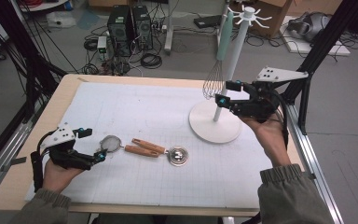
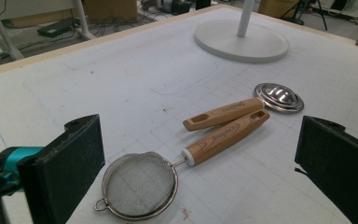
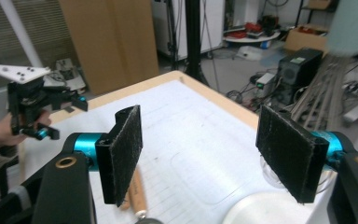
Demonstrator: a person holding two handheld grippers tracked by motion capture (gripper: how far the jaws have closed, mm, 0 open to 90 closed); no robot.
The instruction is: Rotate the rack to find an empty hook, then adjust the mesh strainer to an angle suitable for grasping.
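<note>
At right of frame, the right claw (image 1: 223, 92) hangs released beside the hanging whisk (image 1: 216, 79); lower left, the left claw (image 1: 94, 144) gapes over the strainer (image 1: 110, 142).

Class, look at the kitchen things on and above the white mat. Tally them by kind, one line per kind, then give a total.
Wire whisks, hanging on the stand: 1
Mesh strainers with a wooden handle: 1
Steel ladles or spoons with a wooden handle: 1
White hanging stands: 1
Total: 4
</note>
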